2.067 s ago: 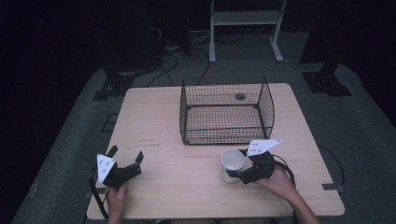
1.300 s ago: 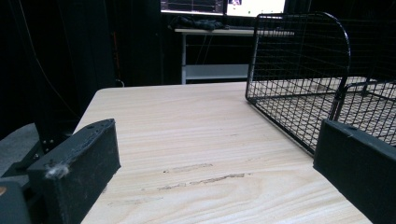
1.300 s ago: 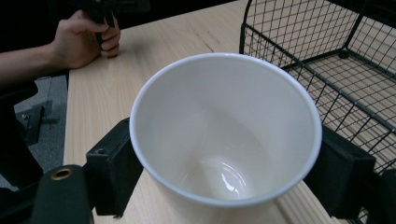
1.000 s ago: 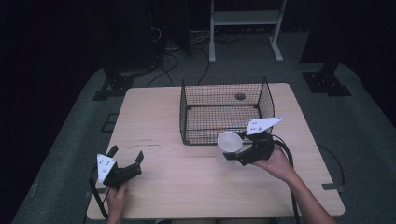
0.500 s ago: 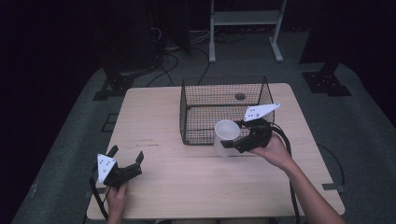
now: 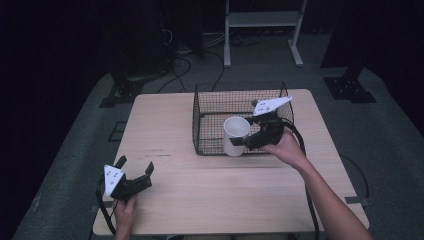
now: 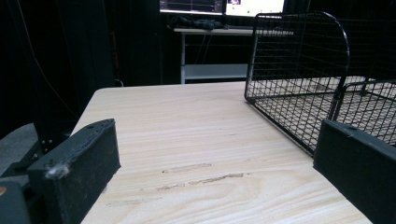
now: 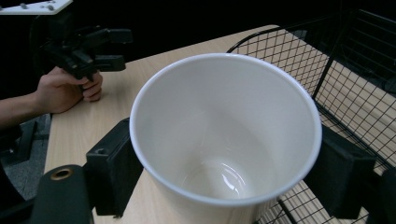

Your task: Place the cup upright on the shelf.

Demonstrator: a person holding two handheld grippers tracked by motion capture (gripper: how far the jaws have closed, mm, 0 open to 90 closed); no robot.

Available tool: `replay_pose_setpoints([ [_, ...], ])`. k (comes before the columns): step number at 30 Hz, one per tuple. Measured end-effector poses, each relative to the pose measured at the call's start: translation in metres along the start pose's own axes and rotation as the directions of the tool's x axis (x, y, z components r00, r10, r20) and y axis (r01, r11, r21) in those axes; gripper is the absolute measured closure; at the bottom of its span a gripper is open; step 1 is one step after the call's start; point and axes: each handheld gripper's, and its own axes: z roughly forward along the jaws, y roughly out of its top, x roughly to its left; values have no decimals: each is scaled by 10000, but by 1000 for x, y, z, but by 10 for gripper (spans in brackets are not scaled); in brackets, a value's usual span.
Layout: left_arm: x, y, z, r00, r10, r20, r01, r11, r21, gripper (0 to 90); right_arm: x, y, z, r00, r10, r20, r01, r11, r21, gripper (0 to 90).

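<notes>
White cup (image 6: pixel 235 135) clamped upright between right claw (image 6: pixel 248 141) jaws, at basket (image 6: pixel 210 95) front

**Dark room, one lit table**

Pretty dim setup: a light wooden rectangular table (image 6: pixel 165 125) sits on grey carpet floor (image 6: pixel 385 120). Behind it there's a white metal shelf frame (image 6: pixel 262 20), tangled black cables (image 6: pixel 175 50), and two glowing monitors (image 7: pixel 222 5).

Right hand-held gripper (image 8: pixel 224 177) clamps the white mug (image 8: pixel 226 140), mouth up. Wire basket (image 8: pixel 345 88) just beside it. Left hand-held gripper (image 8: pixel 88 46) sits across the worktop (image 8: pixel 98 126).
</notes>
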Motion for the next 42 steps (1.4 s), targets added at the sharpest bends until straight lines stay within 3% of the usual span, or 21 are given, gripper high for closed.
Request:
replay_pose_setpoints([
  [19, 0, 0, 0, 10000, 5, 16, -5, 10000, 20, 0, -24, 22, 7, 9994, 259, 207, -258, 9997, -50, 196],
  [42, 0, 0, 0, 10000, -33, 84, 33, 10000, 15, 0, -63, 38, 34, 9947, 761, 693, -801, 9952, 559, 195],
])
